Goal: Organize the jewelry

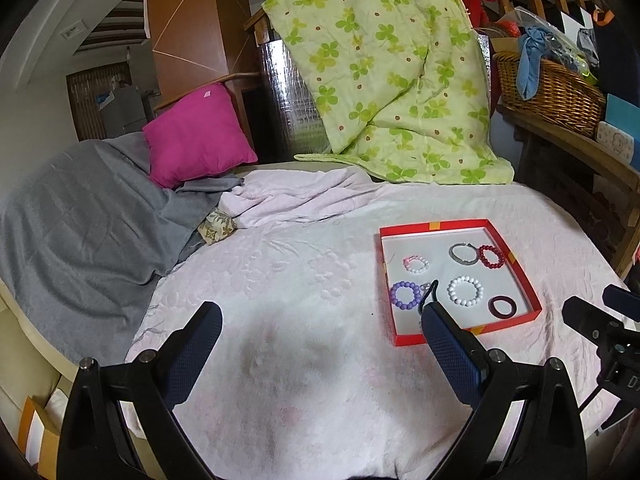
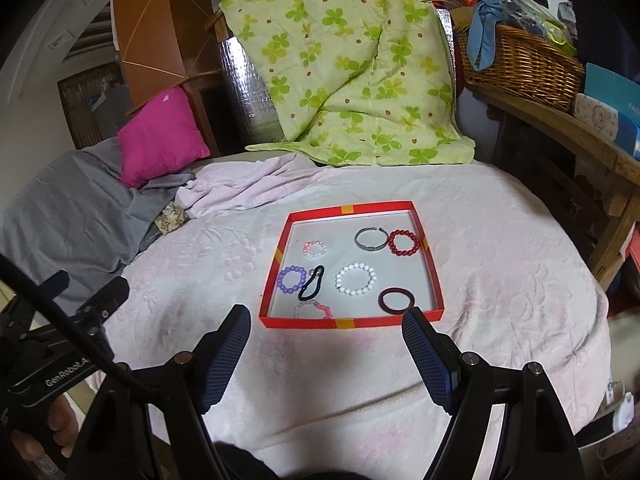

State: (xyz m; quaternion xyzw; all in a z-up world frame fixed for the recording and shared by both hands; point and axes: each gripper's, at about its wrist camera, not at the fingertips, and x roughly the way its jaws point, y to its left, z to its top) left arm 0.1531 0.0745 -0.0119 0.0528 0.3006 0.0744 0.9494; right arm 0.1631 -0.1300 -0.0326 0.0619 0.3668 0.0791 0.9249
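A shallow red box (image 2: 434, 272) with a white floor lies on the pale pink bedspread (image 2: 500, 240); it also shows in the left wrist view (image 1: 520, 276). Inside it lie several pieces: a purple bead bracelet (image 2: 283, 278), a black hair tie (image 2: 312, 283), a white bead bracelet (image 2: 339, 278), a dark red bead bracelet (image 2: 391, 242), a silver bangle (image 2: 370, 247), a maroon ring (image 2: 382, 300), a small pink-and-white bracelet (image 2: 309, 249) and a pink translucent one (image 2: 326, 310). My left gripper (image 1: 322, 316) is open and empty, left of the box. My right gripper (image 2: 326, 318) is open and empty, just before the box's near wall.
A grey blanket (image 1: 72, 220) and a magenta pillow (image 1: 196, 136) lie at the back left. A green clover quilt (image 1: 392, 80) hangs behind the bed. A wicker basket (image 1: 552, 92) stands on a wooden shelf at the right.
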